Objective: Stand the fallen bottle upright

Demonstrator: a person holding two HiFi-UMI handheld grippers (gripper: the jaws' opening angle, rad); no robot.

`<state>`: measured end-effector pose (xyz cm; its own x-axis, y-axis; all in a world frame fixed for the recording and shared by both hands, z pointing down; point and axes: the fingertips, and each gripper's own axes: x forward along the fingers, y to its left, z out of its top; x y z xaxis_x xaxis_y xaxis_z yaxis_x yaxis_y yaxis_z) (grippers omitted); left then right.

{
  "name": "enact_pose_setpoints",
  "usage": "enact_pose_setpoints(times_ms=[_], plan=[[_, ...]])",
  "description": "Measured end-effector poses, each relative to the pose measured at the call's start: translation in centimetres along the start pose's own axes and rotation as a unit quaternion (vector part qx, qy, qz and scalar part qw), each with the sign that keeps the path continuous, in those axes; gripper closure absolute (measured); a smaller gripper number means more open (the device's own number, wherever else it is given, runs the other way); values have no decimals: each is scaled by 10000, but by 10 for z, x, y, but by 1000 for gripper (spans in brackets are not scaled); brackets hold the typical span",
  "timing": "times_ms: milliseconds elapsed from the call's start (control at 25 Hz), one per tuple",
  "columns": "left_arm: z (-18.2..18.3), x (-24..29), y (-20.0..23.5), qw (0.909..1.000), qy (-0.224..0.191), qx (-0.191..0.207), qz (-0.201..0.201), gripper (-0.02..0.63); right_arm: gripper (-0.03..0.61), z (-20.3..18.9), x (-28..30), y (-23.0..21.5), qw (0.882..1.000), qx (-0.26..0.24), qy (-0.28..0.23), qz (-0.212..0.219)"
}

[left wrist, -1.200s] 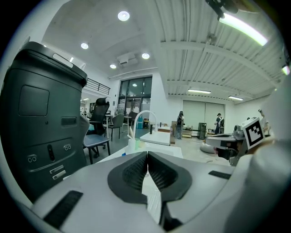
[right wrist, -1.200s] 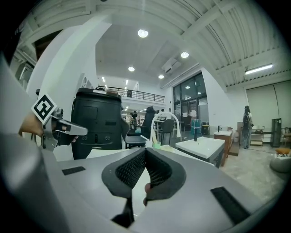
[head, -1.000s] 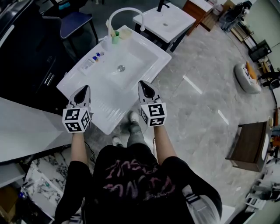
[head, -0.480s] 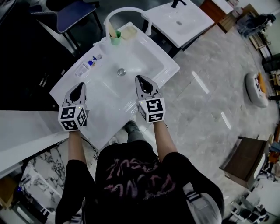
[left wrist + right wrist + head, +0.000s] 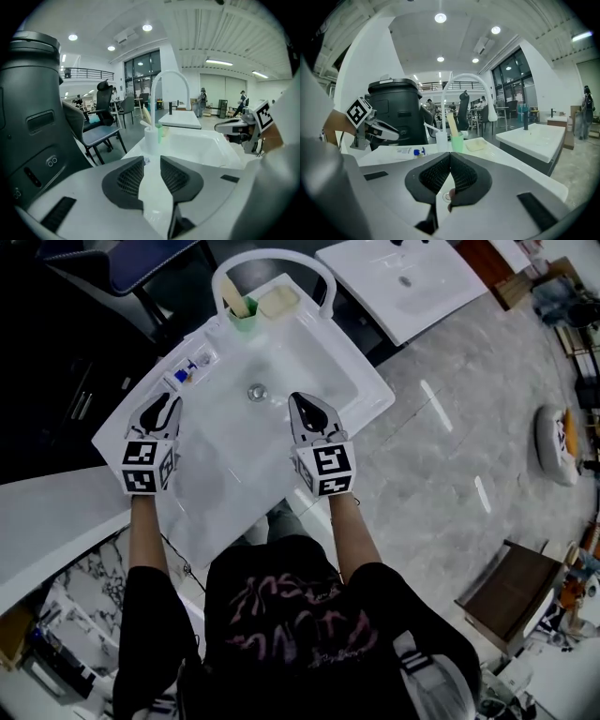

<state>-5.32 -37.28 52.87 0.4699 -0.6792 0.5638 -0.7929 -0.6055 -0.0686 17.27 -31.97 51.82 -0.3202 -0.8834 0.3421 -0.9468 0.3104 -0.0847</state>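
Reaching in over the white washbasin (image 5: 309,362), a person brings 2 hand-held claws forward from its near edge, where both hovered 1 second ago, to positions flanking the drain (image 5: 256,391). The left claw (image 5: 161,410), pinched shut until a moment ago, is opening. Its own view shows a narrow but growing gap between the pads, with nothing gripped and only the basin's ledge showing through. The right claw (image 5: 308,411) has its tips together and carries nothing.

The fallen bottle (image 5: 190,373), white with a blue cap, lies on its side on the ledge at the bowl's 10 o'clock side. It sits at about 1 o'clock from the left claw, near it but untouched, and has kept its place on the ledge across the 3 head views. At the basin's 12 o'clock end, a green cup (image 5: 246,317) and a soap dish (image 5: 278,302) stand under the arched white faucet (image 5: 281,257).

The advance and the parting jaws suggest the left claw is lining up for the pick. That puts the task at the approach stage, with the bottle not yet lifted. Judging from the bottle's slim, flat shape, the claw would likely need to spread wider, drop to the ledge and close across the body before tipping it onto its base. It would also need care not to nudge the bottle into the bowl or knock the cup close by.
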Motion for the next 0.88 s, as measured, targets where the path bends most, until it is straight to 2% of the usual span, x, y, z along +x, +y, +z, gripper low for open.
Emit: enact_pose_setpoints(times_ms=[40, 200, 320, 480, 640, 800, 880], plan=[[-2, 9, 3, 9999, 135, 100, -13, 482, 565, -1, 4, -2, 10000, 25, 34, 32], [-4, 43, 15, 9965, 615, 565, -67, 443, 565, -8, 22, -18, 9997, 107, 192, 113], [-14, 70, 23, 9896, 1118, 858, -283, 394, 565, -17, 36, -29, 9994, 100, 307, 148], [-32, 99, 30, 9711, 1876, 1387, -492, 379, 565, -28, 51, -39, 9988, 117, 435, 215], [-45, 119, 38, 9548, 2473, 1564, -532, 379, 565, -32, 63, -46, 9980, 193, 513, 314], [-63, 130, 37, 9278, 3102, 1903, -818, 379, 565, -37, 74, -50, 9973, 167, 601, 378], [-68, 133, 35, 9172, 3307, 1981, -1007, 381, 565, -40, 79, -52, 9971, 66, 646, 398]])
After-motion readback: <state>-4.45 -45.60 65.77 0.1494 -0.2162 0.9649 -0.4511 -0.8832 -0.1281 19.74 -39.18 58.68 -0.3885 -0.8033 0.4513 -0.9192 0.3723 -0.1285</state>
